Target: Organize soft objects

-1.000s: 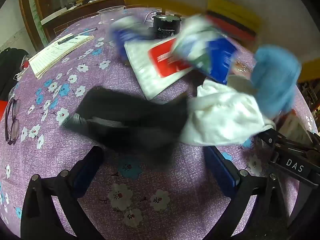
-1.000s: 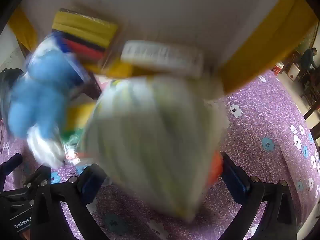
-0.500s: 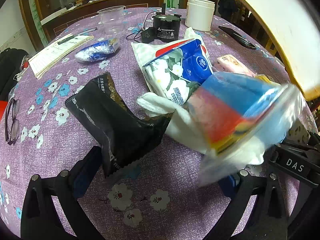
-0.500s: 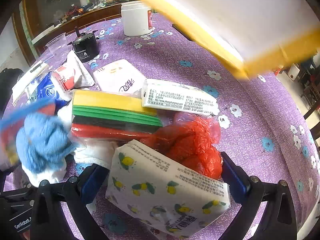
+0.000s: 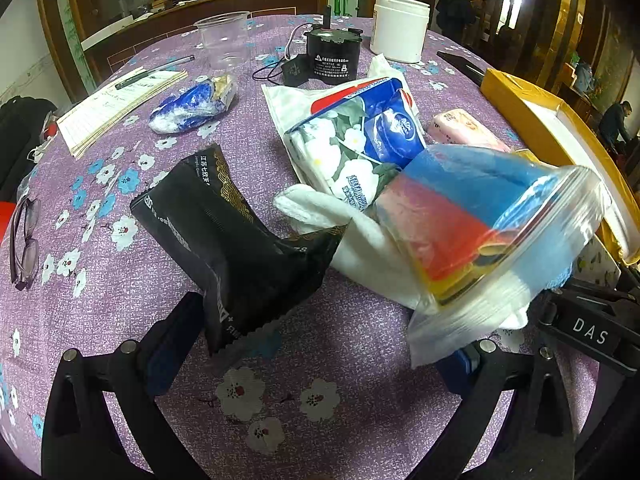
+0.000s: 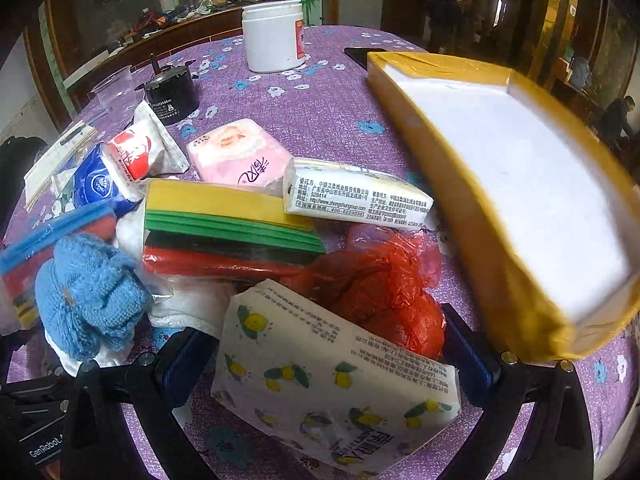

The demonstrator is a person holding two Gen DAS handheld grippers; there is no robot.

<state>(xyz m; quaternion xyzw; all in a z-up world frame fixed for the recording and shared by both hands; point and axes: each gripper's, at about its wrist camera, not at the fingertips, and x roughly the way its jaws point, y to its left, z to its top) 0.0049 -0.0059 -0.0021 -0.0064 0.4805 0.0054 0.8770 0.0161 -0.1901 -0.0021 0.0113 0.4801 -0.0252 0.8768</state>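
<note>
A heap of soft packs lies on the purple flowered table. In the left wrist view a black pouch (image 5: 236,240), a white cloth (image 5: 360,236), a blue floral tissue pack (image 5: 360,140) and a clear zip bag of coloured sponges (image 5: 480,224) lie ahead of my open left gripper (image 5: 320,344). In the right wrist view a lemon-print tissue pack (image 6: 336,384) lies between the fingers of my open right gripper (image 6: 324,356), not squeezed. Beyond it are a red plastic bag (image 6: 380,288), a stack of coloured sponges (image 6: 224,228), a blue knit cloth (image 6: 88,292) and a pink tissue pack (image 6: 240,152).
An empty yellow box with a white inside (image 6: 512,176) sits tilted at the right. A white jar (image 6: 274,36), a black motor (image 5: 330,56), a clear cup (image 5: 224,38), a notebook (image 5: 116,104) and glasses (image 5: 24,236) stand farther off.
The soft items tumbled from the overturned yellow box onto the table and came to rest. The box swung up and away to the right. Both grippers stayed open and still.
</note>
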